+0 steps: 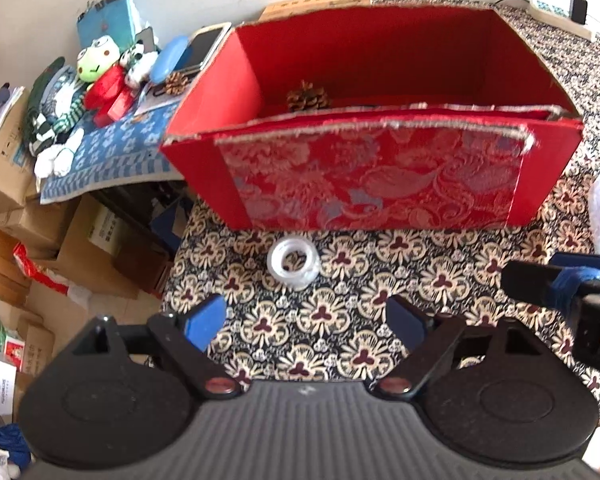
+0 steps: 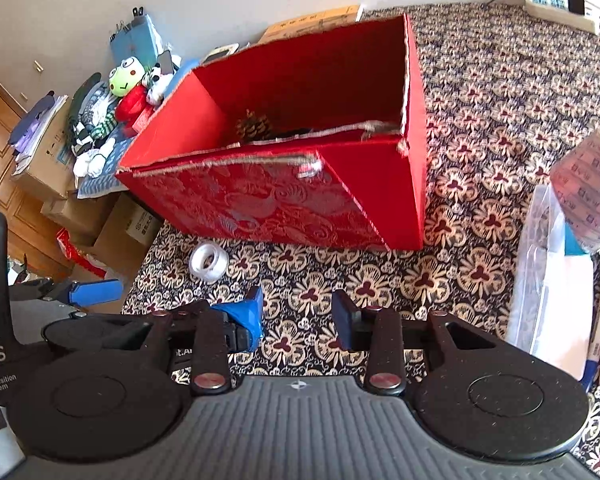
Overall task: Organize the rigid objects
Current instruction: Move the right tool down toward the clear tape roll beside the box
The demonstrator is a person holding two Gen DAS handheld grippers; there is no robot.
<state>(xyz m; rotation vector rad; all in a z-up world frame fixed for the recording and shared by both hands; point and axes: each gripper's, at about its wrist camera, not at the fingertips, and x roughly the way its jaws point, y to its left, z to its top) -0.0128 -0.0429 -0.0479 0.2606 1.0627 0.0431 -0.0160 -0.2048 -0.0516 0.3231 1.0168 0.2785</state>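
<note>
Blue-padded and spread wide, the left hand-held gripper [image 1: 306,322] hangs over the patterned cloth of the surface [image 1: 380,312] with nothing between its fingers. Directly beyond it, well short of its tips, a clear tape roll [image 1: 296,263] lies flat on the cloth, just in front of the box. The right hand-held gripper [image 2: 298,318] is part open, its gap narrower than the left's, and it too holds nothing; only cloth shows between its pads. From the right wrist view the tape roll [image 2: 209,261] sits off to its left, near the surface's edge.

Behind the roll stands the red box [image 1: 372,176], open at the top, its brocade front facing the cameras. Inside, against the left wall, a pine cone [image 1: 308,98] already rests, so at least one item looks sorted. A dark flat thing lies beside it in the right view, too hidden to name.

Judging by this, the task is under way: the tape roll is likely next for the left side. Another pine cone [image 1: 176,83] lies on the cluttered side shelf beyond, possibly outstanding as well.
</note>
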